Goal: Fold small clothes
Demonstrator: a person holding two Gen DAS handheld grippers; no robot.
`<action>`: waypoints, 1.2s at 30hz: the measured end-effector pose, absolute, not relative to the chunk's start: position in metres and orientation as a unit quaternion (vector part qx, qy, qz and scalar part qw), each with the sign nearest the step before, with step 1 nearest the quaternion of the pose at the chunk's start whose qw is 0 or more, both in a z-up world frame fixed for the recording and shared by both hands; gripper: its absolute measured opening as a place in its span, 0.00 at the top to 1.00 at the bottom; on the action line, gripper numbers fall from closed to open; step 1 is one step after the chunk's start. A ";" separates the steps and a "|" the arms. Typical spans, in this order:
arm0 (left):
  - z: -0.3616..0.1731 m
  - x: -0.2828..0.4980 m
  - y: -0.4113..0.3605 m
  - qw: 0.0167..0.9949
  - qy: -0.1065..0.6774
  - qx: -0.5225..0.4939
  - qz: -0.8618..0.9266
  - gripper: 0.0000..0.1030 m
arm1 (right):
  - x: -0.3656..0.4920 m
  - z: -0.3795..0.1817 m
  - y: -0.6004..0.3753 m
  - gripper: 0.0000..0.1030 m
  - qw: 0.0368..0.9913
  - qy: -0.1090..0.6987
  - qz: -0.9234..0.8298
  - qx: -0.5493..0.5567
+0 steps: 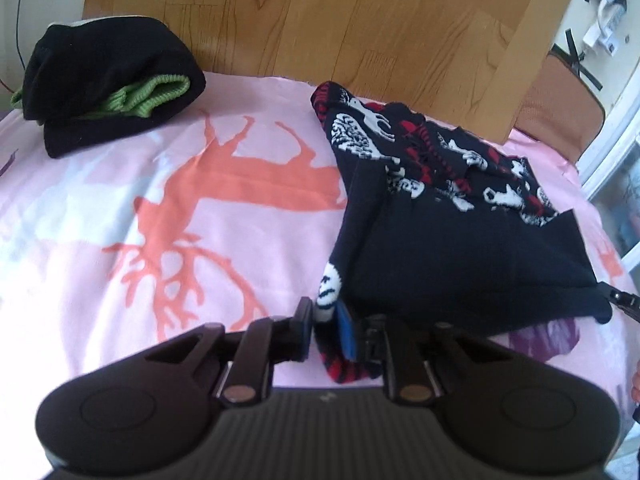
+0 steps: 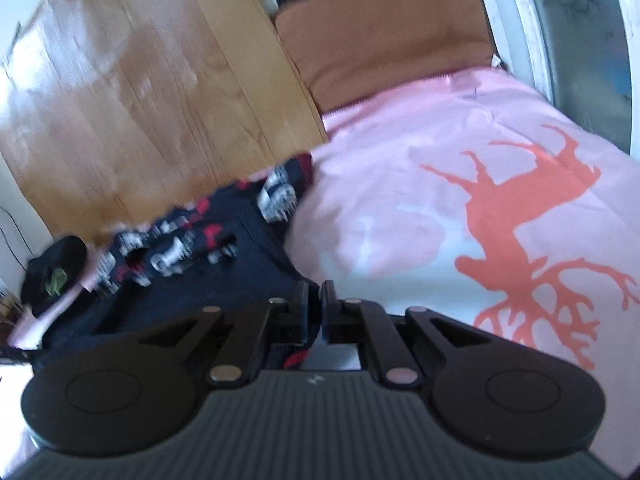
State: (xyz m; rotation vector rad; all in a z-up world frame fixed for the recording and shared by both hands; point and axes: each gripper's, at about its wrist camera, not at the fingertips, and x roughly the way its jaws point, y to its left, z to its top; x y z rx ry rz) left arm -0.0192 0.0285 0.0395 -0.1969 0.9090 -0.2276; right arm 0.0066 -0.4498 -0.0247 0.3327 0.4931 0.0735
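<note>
left gripper (image 1: 326, 322) is clenching the near-left corner of the dark patterned garment (image 1: 452, 232) | right gripper (image 2: 315, 300) is pinching its other near corner, fabric caught between the 2 jaws | garment is stretching across pink bedsheet (image 1: 180, 216) toward wooden board (image 1: 320, 16) | folded black-green garment (image 1: 108, 80) is sitting far left

No readable text, labels, brands or numbers are seen in either view. A small pale mark is seen on the ribbed gripper body (image 1: 326, 397), centred behind the fingers, too small to be read. The same mark is repeated in the right wrist view, equally illegible. Only skull-like figures are printed on the dark garment (image 1: 460, 216).
</note>
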 end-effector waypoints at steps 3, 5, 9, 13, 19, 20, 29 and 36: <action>0.047 -0.029 0.027 0.892 0.430 -0.085 -0.111 0.65 | 0.003 -0.025 -0.442 0.82 0.960 0.245 0.044 0.129; 0.060 -0.031 0.029 0.900 0.411 -0.089 -0.115 0.65 | 0.000 -0.015 -0.449 0.67 0.962 0.232 0.044 0.139; 0.094 -0.016 0.026 0.922 0.354 -0.089 -0.126 0.59 | 0.007 0.017 -0.456 0.65 0.971 0.196 0.051 0.131; 0.115 0.033 0.000 0.935 0.326 -0.039 -0.136 0.50 | 0.049 0.050 -0.448 0.65 0.974 0.181 0.081 0.113; 0.122 0.154 -0.046 0.921 0.361 -0.040 -0.141 0.39 | 0.169 0.073 -0.421 0.51 0.953 0.240 0.149 0.113; 0.116 0.173 -0.055 0.919 0.368 -0.035 -0.141 0.35 | 0.193 0.071 -0.415 0.51 0.949 0.256 0.148 0.114; 0.033 0.290 -0.102 0.875 0.465 -0.021 -0.134 0.40 | 0.340 0.019 -0.373 0.40 0.912 0.359 0.177 0.088; 0.056 0.258 -0.107 0.890 0.430 -0.017 -0.153 0.92 | 0.319 0.024 -0.349 0.90 0.916 0.330 0.223 0.053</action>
